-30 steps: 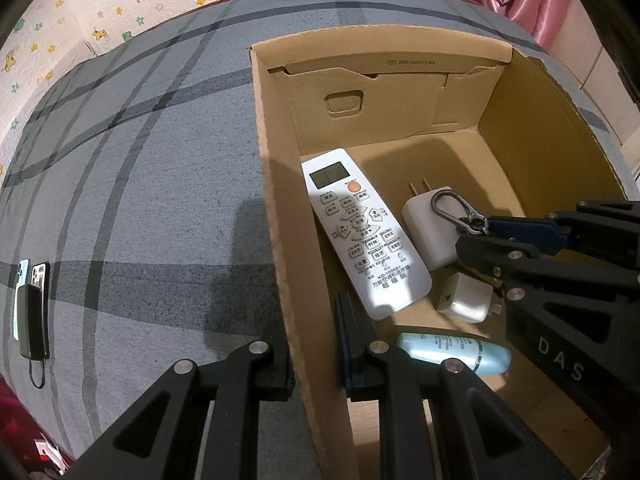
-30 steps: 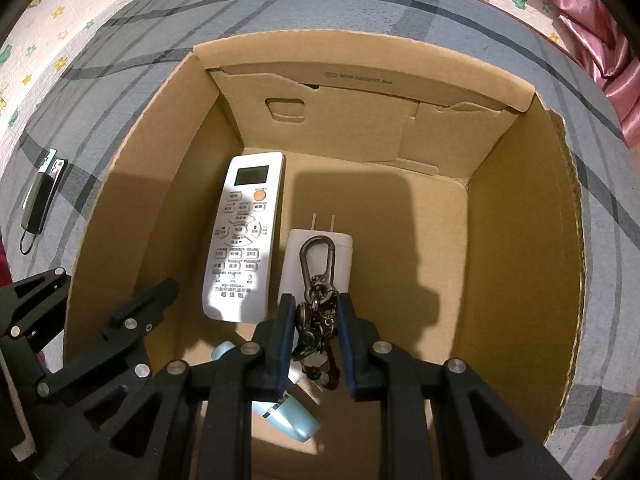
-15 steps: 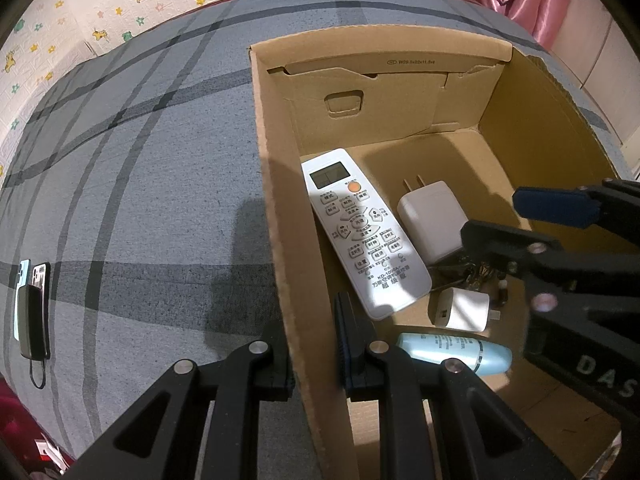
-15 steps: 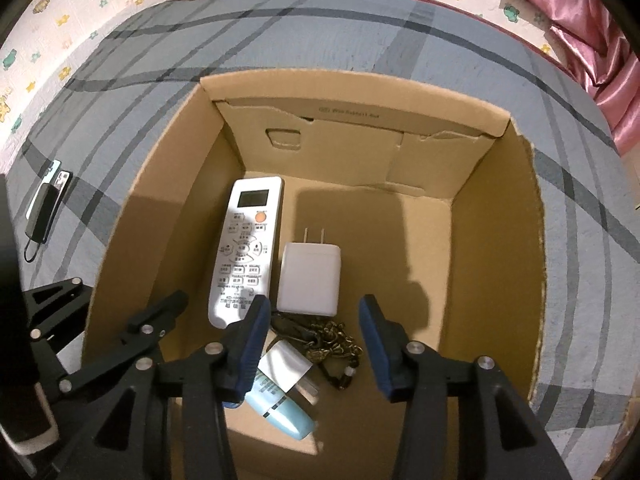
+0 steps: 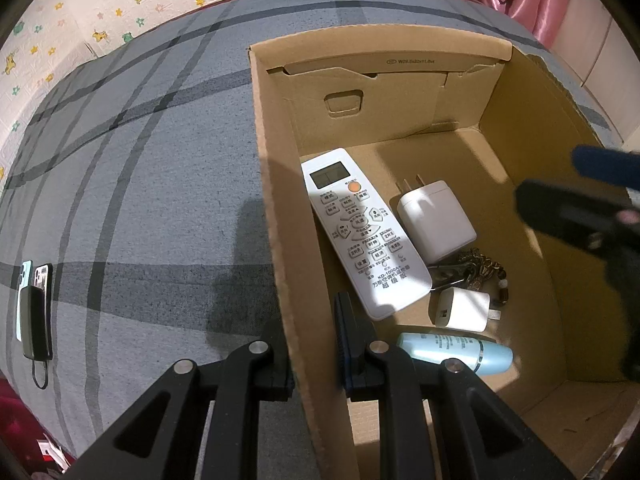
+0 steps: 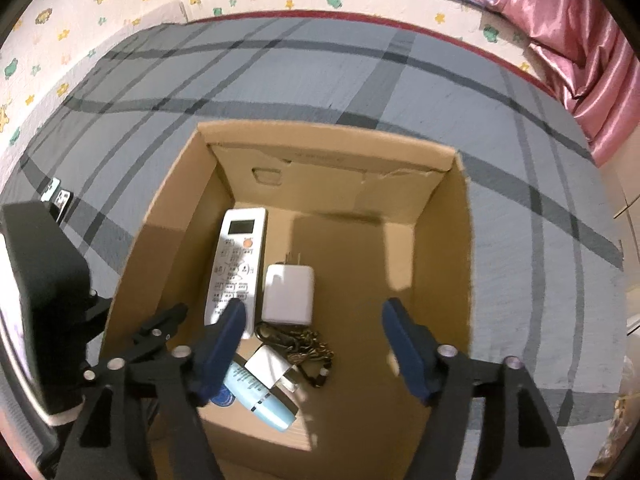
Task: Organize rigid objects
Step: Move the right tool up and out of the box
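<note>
Left wrist view: remote (image 5: 362, 232) reads "KD-1000A"; left tool (image 5: 314, 344) pinches box wall (image 5: 280, 264); right tool (image 6: 310, 344) spread, just opening, empty.

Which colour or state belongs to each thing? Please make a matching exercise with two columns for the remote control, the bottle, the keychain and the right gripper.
Things:
1. remote control
2. bottle
3. keychain
4. right gripper

Colour or state:
A. light blue
B. jaws open, nothing between them
C. white with an orange button
D. dark metal, lying on the box floor

Pairs: 1-C, 2-A, 3-D, 4-B
</note>
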Tool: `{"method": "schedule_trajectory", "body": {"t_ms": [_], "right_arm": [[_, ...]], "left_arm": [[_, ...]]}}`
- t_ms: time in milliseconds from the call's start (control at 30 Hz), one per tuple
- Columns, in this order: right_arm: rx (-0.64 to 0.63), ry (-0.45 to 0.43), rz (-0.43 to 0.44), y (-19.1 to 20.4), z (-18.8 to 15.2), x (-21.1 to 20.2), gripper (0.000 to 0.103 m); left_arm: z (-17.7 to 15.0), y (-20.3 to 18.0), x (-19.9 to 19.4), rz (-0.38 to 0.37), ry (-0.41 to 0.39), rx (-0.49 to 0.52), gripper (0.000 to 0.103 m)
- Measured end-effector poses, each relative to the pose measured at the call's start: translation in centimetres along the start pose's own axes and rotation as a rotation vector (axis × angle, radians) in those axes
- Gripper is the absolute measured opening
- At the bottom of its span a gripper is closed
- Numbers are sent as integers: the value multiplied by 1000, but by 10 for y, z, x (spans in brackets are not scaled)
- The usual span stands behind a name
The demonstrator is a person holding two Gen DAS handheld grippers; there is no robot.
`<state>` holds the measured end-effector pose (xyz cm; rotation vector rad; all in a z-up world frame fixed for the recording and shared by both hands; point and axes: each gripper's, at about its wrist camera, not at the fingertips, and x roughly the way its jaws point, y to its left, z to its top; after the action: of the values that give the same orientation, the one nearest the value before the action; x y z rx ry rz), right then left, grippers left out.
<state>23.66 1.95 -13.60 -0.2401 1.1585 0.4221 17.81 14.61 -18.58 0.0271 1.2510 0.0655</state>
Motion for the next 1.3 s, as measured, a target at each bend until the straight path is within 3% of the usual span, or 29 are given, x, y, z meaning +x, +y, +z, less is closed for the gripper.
{"method": "schedule_trajectory", "body": {"t_ms": [167, 233, 933, 1300], "right_arm": [[19, -30, -3, -9, 1, -16, 100], [30, -45, 4, -14, 0, -23, 102], [141, -140, -71, -98, -36, -85, 103], [143, -122, -88, -129, -79, -82, 103]], "left_arm": [[0, -1, 0, 0, 0, 0, 18], [0, 0, 0, -3, 0, -4, 18], [1, 0, -2, -2, -1, -4, 18], [1, 0, -1, 0, 1, -3, 18]]}}
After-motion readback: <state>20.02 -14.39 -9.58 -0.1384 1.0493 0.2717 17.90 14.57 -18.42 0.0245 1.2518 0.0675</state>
